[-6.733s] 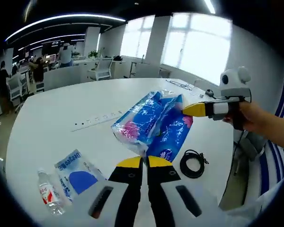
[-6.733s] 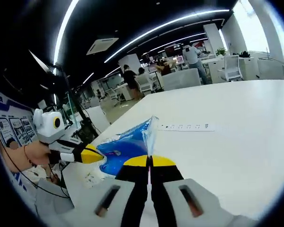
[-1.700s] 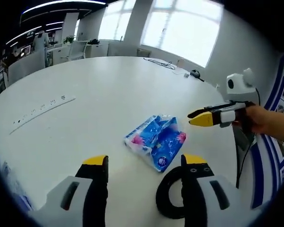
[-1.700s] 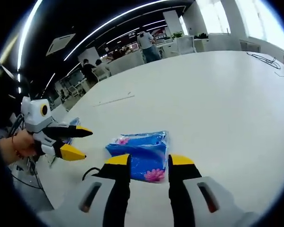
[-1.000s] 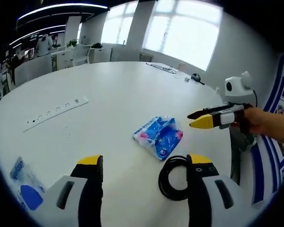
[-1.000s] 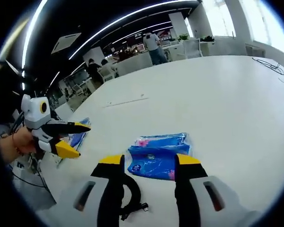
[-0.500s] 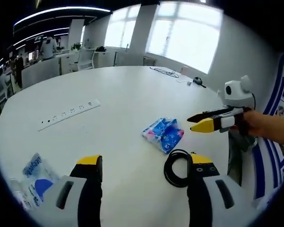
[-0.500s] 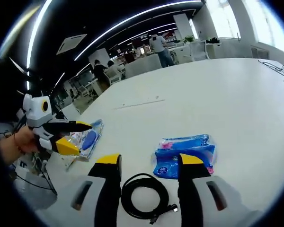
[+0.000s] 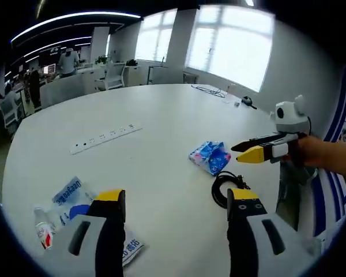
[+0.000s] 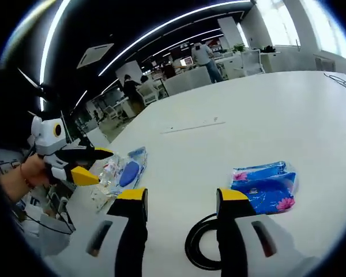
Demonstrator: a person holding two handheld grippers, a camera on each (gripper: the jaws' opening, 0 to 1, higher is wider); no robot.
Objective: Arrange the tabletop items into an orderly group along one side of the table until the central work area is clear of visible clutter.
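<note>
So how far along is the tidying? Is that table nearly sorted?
Partly. The blue tissue pack lies beside the black cable coil near one edge. Both claws are open, holding nothing. The wipes pouch and small bottle still lie far away and need moving over.

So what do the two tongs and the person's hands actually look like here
Both tongs match: black jaws tipped in yellow, set on pale grey housings with dark slots. The left tongs and right tongs rise from the bottom of their own views. Side on, the right tongs show a white body. The hand behind them is bare. A thin band circles the other wrist.
</note>
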